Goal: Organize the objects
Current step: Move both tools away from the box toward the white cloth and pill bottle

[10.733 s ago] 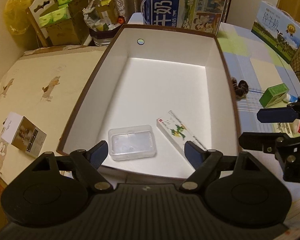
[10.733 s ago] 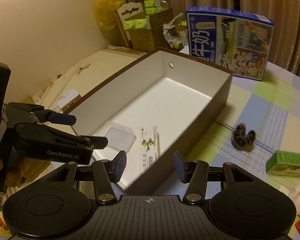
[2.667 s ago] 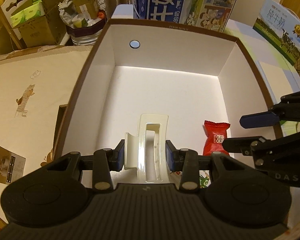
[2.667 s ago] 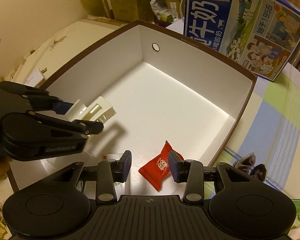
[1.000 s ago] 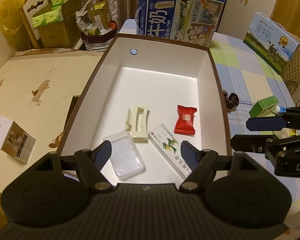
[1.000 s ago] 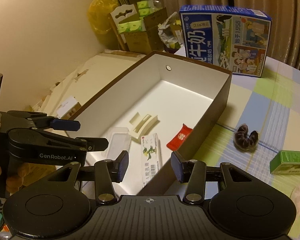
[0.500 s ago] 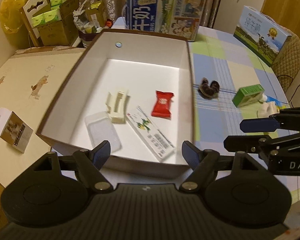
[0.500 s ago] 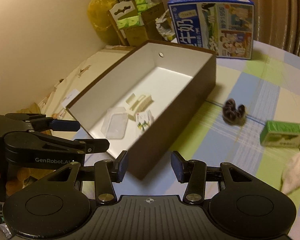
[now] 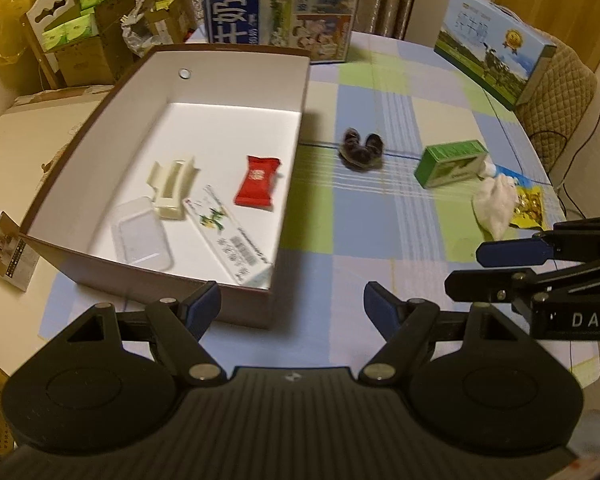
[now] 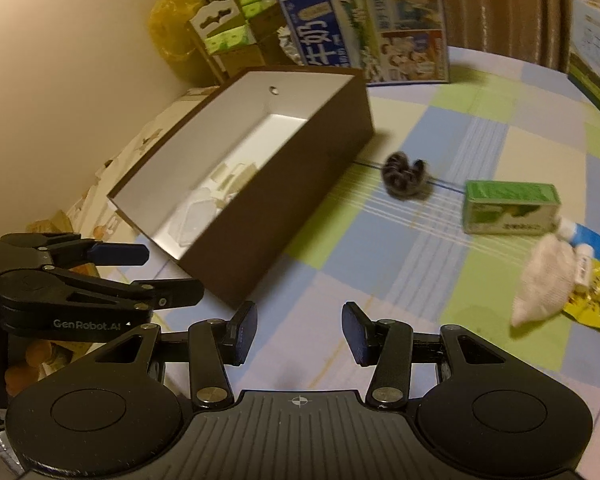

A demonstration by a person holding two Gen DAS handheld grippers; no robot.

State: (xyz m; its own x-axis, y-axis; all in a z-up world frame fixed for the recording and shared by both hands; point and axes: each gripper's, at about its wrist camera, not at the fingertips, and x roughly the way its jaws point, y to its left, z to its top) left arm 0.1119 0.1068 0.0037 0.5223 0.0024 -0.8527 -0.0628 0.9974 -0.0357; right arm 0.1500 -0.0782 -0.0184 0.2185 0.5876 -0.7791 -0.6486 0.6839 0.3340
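The brown box with white inside point(image 9: 100, 112) point(image 10: 300, 184) lies on the checked tablecloth. It holds a cream hair clip point(image 9: 172, 188), a red candy wrapper point(image 9: 258, 184), a clear plastic case point(image 9: 142, 236) and a long white carton point(image 9: 228, 240). On the cloth to the right lie a dark scrunchie point(image 9: 360, 148) point(image 10: 404, 176), a green box point(image 9: 452, 162) point(image 10: 508, 206), a white pouch point(image 9: 496, 204) point(image 10: 544, 280) and a yellow packet point(image 9: 530, 206) point(image 10: 596, 300). My left gripper point(image 9: 292, 304) is open and empty near the box's front corner. My right gripper point(image 10: 298, 332) is open and empty over bare cloth.
A blue milk carton case point(image 9: 276, 4) point(image 10: 368, 28) stands behind the box; a second one point(image 9: 496, 64) is at the far right. Cardboard boxes with green packs point(image 9: 80, 40) crowd the back left. A small card point(image 9: 8, 248) lies left of the box.
Both grippers have drawn back and to the right, away from the box; more tablecloth and the loose items on the right have come into view. Jaws stay open and empty.
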